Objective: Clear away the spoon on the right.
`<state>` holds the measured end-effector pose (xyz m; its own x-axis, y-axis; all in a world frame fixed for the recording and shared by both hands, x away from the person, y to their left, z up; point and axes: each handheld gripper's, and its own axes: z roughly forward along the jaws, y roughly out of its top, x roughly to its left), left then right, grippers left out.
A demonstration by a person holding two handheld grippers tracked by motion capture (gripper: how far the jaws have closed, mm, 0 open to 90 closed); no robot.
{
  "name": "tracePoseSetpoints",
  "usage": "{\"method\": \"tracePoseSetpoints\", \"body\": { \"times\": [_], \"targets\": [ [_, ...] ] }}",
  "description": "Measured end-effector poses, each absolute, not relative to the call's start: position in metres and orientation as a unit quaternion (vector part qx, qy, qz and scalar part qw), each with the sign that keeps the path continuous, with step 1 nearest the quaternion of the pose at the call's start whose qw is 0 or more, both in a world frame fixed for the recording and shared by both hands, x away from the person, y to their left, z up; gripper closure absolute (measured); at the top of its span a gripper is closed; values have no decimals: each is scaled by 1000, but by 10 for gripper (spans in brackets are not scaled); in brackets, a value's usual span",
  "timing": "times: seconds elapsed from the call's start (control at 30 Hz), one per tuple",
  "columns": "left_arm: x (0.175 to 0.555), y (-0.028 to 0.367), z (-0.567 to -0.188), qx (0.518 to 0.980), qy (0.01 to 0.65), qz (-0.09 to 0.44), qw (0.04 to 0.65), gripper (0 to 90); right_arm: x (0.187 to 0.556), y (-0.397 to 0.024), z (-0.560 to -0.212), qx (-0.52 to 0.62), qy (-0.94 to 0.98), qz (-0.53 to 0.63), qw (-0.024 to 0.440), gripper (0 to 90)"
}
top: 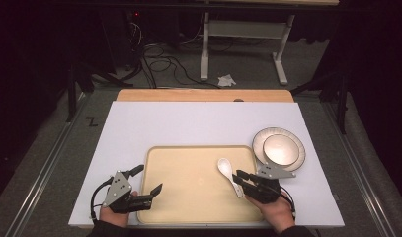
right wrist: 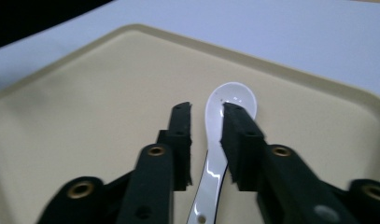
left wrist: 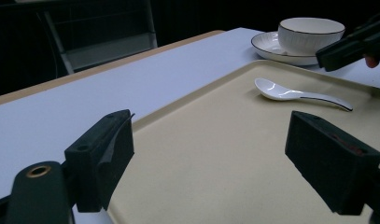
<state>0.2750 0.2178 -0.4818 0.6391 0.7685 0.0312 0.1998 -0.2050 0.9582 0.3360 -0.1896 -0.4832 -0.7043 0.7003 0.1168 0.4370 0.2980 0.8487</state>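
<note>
Right gripper (right wrist: 206, 116) is hovering over the one white spoon (right wrist: 227, 100), its jaws standing narrowly apart on either side of the handle; the pads are not seeming to press on it, though the right one is sitting very close against the edge. No earlier moment is on hand, so only this narrow straddle can be told. Lying flat on the one beige tray (top: 198, 200), the spoon is resting near the tray's right edge, bowl pointing away from the person.

Counting the rest: one plate (top: 260, 140) is sitting on the white table (top: 188, 123) just off the tray's far right corner, and one bowl (top: 281, 149) is standing on it.

Left gripper (top: 149, 180) is staying released, jaws spread wide over the tray's near left corner with nothing between them. Both hands are coming in from the near edge, each holding its gripper low, the right hand (top: 275, 212) angling inward toward the spoon.
</note>
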Motion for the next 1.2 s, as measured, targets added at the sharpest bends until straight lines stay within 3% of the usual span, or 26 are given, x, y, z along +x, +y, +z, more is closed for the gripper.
{"method": "tracePoseSetpoints", "body": {
  "times": [0.1,0.37,0.7,0.93,1.2],
  "targets": [
    [275,219,-482,728,331,266,538,159,351,-169,-480,354,813,437,150,897],
    [275,220,-481,727,332,265,539,159,384,-115,-495,334,856,368,140,900],
    [275,219,-482,727,333,264,539,159,400,-126,-498,361,858,335,144,900],
    [275,219,-481,728,332,265,538,159,394,-132,-494,360,853,352,139,900],
    [275,218,-482,730,331,264,537,159,348,-130,-499,296,883,346,114,900]
  ]
}}
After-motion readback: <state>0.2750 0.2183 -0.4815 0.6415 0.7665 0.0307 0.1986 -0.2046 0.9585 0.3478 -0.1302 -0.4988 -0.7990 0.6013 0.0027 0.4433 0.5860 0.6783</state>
